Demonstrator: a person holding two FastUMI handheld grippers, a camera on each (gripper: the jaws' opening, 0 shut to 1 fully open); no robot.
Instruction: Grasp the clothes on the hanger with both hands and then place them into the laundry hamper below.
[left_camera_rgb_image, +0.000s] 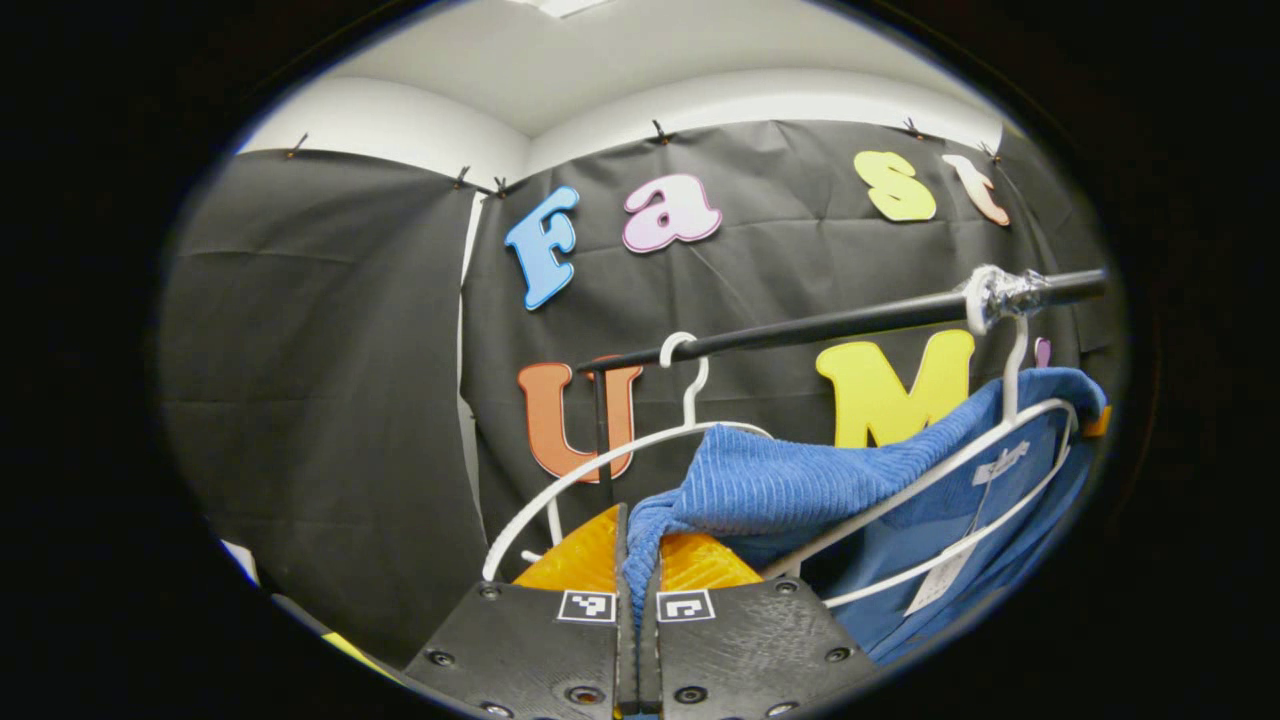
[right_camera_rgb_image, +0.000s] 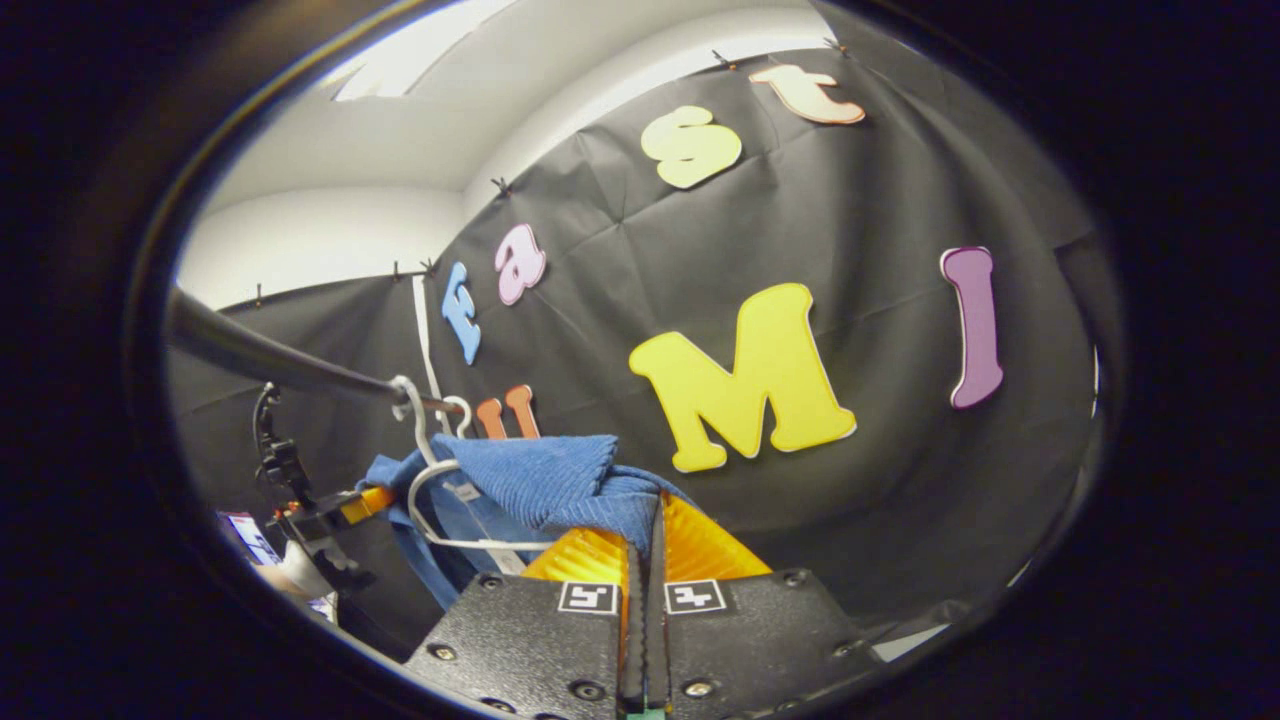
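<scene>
At the bottom centre of the left gripper view, the left hand-held gripper (left_camera_rgb_image: 637, 560) is clamped on a fold of the blue ribbed knit garment (left_camera_rgb_image: 790, 485), which drapes over a white wire hanger (left_camera_rgb_image: 1010, 435) on the black rail (left_camera_rgb_image: 820, 325) at right. In the right gripper view, the right hand-held gripper (right_camera_rgb_image: 648, 545) pinches the same garment (right_camera_rgb_image: 545, 475) at lower centre.

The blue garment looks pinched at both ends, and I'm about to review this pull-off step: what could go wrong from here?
1. The blue garment is draped over a white hanger on the black rail; pulling could drag the hanger along or unhook it.
2. The left claw and right claw each pinch only an edge fold, which might slip.
3. A second hanger nearby could snag.
</scene>
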